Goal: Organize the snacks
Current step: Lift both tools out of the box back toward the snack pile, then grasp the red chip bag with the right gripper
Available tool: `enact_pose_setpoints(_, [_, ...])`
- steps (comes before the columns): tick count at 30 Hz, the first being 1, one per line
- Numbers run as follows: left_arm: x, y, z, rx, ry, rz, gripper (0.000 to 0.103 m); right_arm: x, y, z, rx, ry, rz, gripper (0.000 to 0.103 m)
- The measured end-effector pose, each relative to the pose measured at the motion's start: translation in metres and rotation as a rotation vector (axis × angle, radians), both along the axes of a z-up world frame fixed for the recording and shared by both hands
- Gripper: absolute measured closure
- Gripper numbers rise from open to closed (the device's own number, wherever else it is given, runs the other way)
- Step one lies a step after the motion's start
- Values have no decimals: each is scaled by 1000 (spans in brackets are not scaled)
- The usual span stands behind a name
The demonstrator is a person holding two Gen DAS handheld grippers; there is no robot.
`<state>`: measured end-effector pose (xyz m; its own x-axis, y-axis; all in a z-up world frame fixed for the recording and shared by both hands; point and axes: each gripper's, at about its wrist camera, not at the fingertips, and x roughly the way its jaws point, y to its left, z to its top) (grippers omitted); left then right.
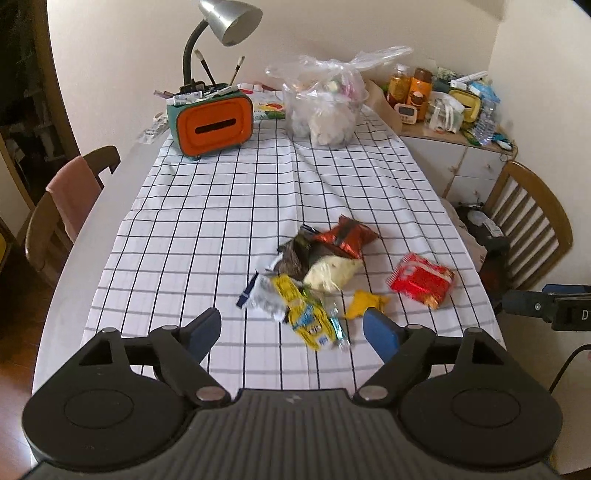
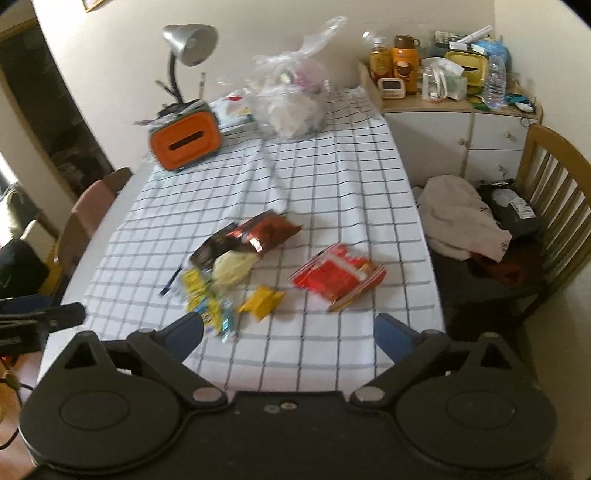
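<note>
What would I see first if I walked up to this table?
A jumble of bright snack packets sits near the front of the checked tablecloth, with one red packet lying apart to its right. At the far end stands an orange box under a silver lamp.

1. The tablecloth point(image 1: 229, 206) is white with a black grid.
2. The tissue box point(image 1: 212, 125) has an orange face and a teal body.
3. One snack packet point(image 1: 421, 282) is red; another point(image 1: 306, 314) is yellow with blue marks.
4. A small wrapper point(image 2: 262, 301) is plain yellow.
5. The dark red bag point(image 2: 266, 230) looks shiny.
6. The lamp point(image 1: 229, 18) is silver.
7. The left tongs point(image 1: 291, 326) have blue pads on black arms.
</note>
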<state>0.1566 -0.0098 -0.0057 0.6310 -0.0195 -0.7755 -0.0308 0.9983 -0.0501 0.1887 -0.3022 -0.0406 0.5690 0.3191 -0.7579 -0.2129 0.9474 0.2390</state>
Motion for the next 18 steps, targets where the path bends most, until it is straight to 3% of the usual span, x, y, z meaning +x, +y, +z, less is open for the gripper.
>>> enact_pose_setpoints(7, [50, -2, -22, 1, 55, -81, 19, 54, 0, -28, -71, 1, 92, 4])
enact_pose_setpoints(18, [113, -24, -84, 67, 197, -206, 19, 105, 17, -83, -239, 29, 302, 4])
